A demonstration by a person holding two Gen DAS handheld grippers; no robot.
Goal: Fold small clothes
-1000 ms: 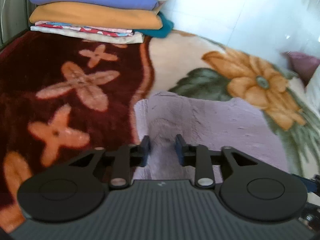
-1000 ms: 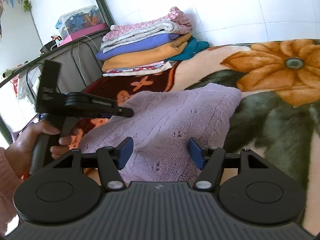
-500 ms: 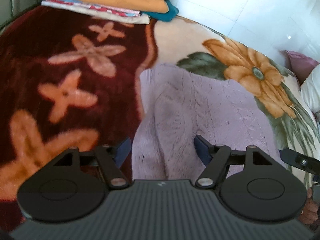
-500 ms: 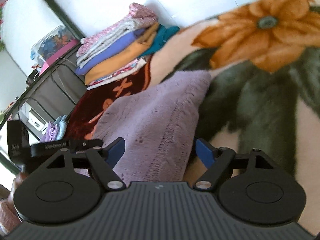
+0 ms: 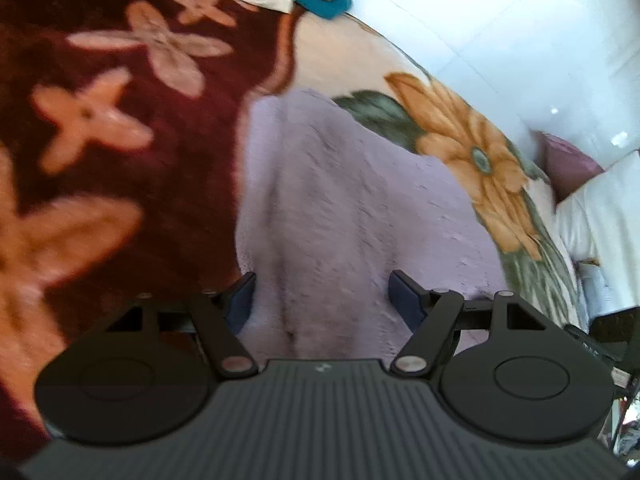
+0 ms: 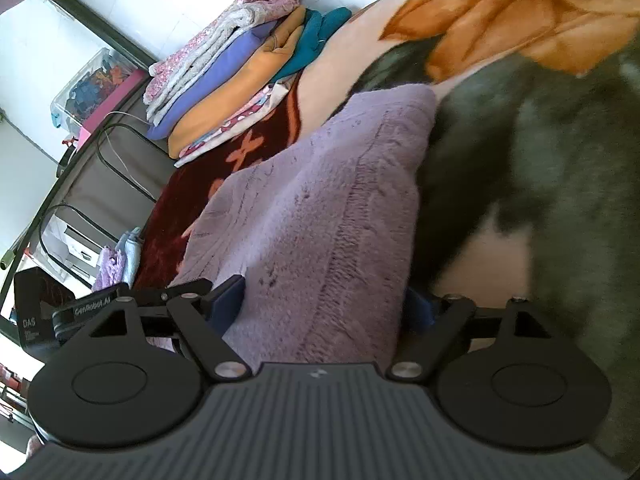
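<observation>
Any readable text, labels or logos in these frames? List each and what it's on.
"GenRobot.AI": on the left gripper's black arm, seen in the right wrist view.
"DAS": on the black block at that view's left edge; the smaller print under it is too small to read.
Small pale logo mark on each camera housing: no letters.
Storage box contents: no legible text.

White tiled walls [image 6: 192,4] enclosed the room under bright daylight. A floral blanket [image 5: 120,128], maroon, cream and orange, covered the bed. A dark-framed rack [image 6: 120,168] stood beside it, with a clear storage box [image 6: 96,84] on top.
</observation>
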